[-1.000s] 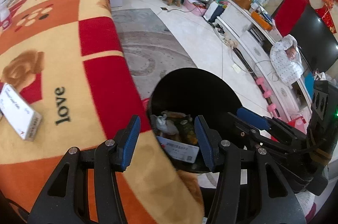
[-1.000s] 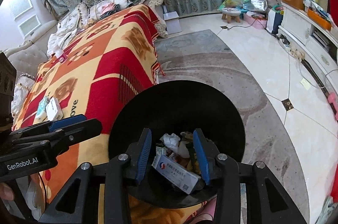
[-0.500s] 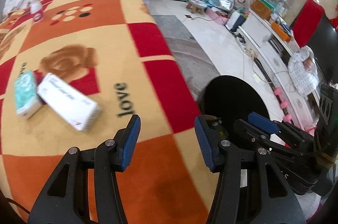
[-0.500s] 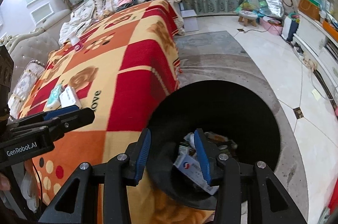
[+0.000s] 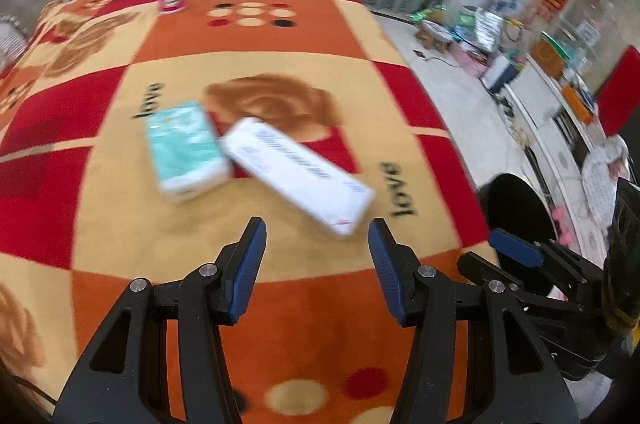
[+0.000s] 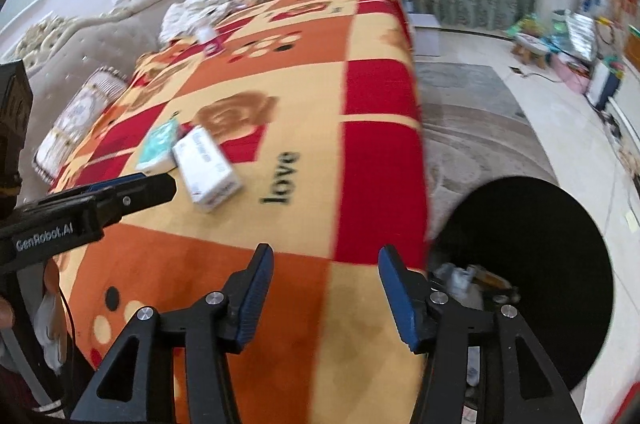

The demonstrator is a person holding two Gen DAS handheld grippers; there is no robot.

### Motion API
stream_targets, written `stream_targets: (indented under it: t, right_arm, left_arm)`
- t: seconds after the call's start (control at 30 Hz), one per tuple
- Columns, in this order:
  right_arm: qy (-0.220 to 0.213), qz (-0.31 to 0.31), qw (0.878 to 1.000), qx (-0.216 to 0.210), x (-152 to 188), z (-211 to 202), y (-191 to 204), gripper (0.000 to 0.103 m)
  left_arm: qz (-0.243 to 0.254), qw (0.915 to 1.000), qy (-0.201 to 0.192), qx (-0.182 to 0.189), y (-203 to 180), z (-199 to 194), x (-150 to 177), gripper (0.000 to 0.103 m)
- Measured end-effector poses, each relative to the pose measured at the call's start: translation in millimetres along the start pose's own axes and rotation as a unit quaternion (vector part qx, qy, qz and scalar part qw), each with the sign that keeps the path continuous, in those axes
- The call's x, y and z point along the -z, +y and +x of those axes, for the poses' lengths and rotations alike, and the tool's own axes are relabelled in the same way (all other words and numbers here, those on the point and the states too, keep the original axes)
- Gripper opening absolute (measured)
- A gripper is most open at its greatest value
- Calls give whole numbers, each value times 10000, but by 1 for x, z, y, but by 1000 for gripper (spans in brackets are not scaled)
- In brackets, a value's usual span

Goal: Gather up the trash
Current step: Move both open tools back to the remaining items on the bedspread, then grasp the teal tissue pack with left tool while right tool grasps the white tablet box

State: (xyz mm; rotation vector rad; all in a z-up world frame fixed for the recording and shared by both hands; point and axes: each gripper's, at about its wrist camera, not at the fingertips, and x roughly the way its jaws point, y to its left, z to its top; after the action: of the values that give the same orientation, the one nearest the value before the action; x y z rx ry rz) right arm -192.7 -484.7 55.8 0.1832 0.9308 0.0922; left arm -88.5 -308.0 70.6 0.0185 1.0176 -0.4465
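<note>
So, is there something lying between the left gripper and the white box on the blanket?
Nothing: in the left wrist view, only bare blanket lies between the open left gripper and the white box. The teal packet lies beside the box.

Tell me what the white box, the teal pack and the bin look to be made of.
White box: probably matte printed cardboard, judging by its crisp flat faces and edges. Teal pack: likely soft plastic film, since its corners look rounded and pillowy, though blur leaves that open. Bin: smooth black wall, probably plastic.
</note>
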Motion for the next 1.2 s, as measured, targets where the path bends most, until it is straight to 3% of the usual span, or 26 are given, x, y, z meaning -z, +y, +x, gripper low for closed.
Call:
stream_targets:
  t: [0.13,0.27,0.4,0.57,0.63,0.7,0.73,0.93,1.2]
  right_arm:
    - [79,-281,9994,-184,-8,15,25,63]
    - [156,-630,9973,-339,-20,32,53,66]
    - [136,-998,9940,-438,-43,52,77,75]
    - [304,-1381,9891,-419,-66,87,99,78]
    - [397,-1411,9882,-443,-71,105,103,76]
    - [496,-1423,9875,-451,-72,117,102,48]
    - [459,-1425,9881,-366,-72,117,101,46]
    - [257,-793,9964,-126,-72,105,70,46]
    - [108,-793,9967,-126,-64,101,61,46]
  left_arm:
    - [-222,9996,-8,-199,34,-5,1,52]
    - [-437,9986,-4,-305,62,-9,2,52]
    - [-653,9973,-15,-335,84,-12,1,52]
    - [-902,9957,-12,-226,100,-10,-5,52]
    - [-962,9952,-32,-171,103,-7,-8,52]
    - [-1017,9947,-41,-106,104,-2,-14,52]
    - [-1055,9944,-53,-63,104,1,-18,52]
    - [-1160,9932,-52,-55,100,34,-42,56]
    - [-955,9945,34,-426,87,69,-51,57]
